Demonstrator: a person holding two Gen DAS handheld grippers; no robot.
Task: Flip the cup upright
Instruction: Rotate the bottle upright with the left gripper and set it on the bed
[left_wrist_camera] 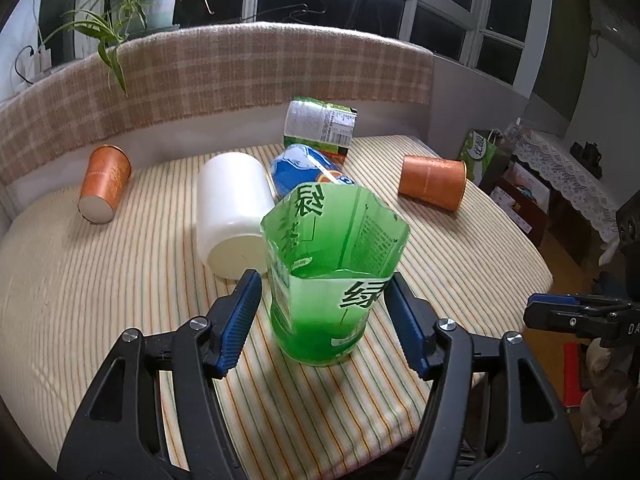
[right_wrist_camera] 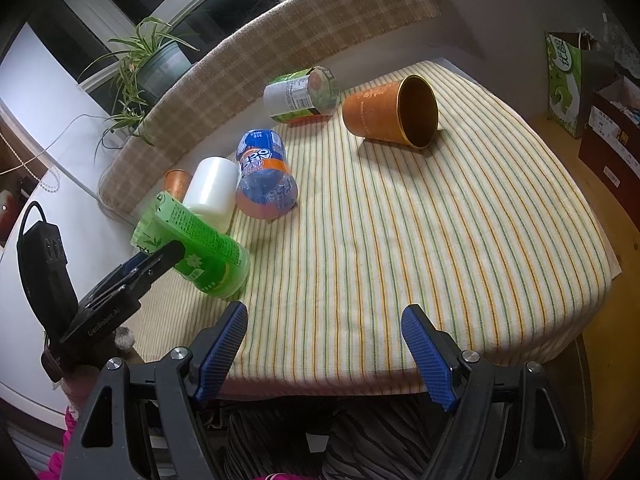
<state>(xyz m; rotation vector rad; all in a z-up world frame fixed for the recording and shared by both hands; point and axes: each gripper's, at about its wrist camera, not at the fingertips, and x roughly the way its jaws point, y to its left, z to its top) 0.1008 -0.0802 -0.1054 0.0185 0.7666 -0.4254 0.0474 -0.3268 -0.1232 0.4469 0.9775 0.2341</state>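
Note:
A green cut-bottle cup [left_wrist_camera: 332,276] stands between my left gripper's fingers [left_wrist_camera: 320,320], mouth up and tilted, its base on the striped cloth. The right pad touches its wall; a narrow gap shows at the left pad. The right wrist view shows the same cup [right_wrist_camera: 200,248] leaning left with the left gripper [right_wrist_camera: 160,258] at its side. My right gripper [right_wrist_camera: 324,352] is open and empty above the table's near edge. An orange cup [right_wrist_camera: 390,110] lies on its side at the far right, also in the left wrist view [left_wrist_camera: 434,182].
A white cup [left_wrist_camera: 230,212], a blue-orange cup [left_wrist_camera: 304,170], a green-white cup [left_wrist_camera: 320,126] and another orange cup [left_wrist_camera: 105,182] lie on their sides on the striped table [right_wrist_camera: 440,240]. A plaid sofa back [left_wrist_camera: 240,68] runs behind. A green bag [right_wrist_camera: 564,76] stands right.

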